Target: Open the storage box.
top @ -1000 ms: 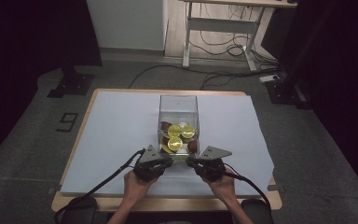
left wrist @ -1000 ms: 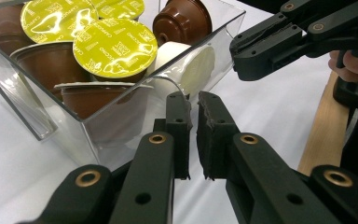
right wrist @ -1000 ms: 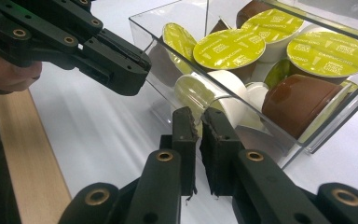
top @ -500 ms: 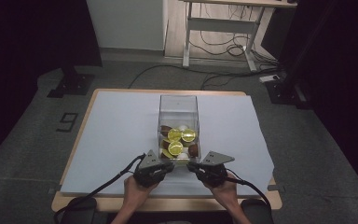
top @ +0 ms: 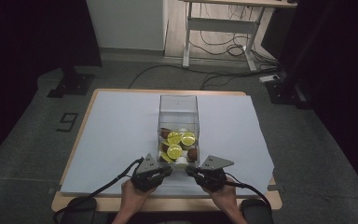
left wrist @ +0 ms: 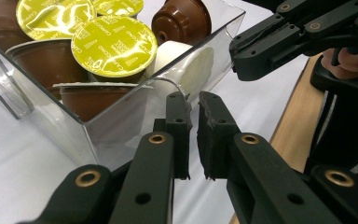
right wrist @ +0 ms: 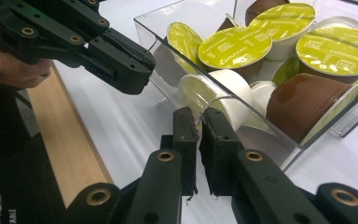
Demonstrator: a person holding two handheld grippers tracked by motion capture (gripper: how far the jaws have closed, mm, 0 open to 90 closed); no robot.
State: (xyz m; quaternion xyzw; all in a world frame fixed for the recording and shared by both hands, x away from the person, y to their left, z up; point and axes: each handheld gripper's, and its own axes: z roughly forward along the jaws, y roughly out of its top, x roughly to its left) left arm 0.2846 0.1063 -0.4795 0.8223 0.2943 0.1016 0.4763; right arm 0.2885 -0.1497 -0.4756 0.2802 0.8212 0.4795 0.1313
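From the high view, a clear plastic box stands on the white-covered table, open end toward the person, with coffee capsules heaped at its near end. The left gripper and the right gripper lie just in front of that opening, one at each side, near each other.

In the left gripper view, the left gripper has its jaws closed with nothing between them, tips just short of the box's wall. A yellow-lidded capsule and a white capsule lie just behind it.

In the right gripper view, the right gripper is also closed and empty, its tips at the box's rim, beside a white capsule and a brown capsule.
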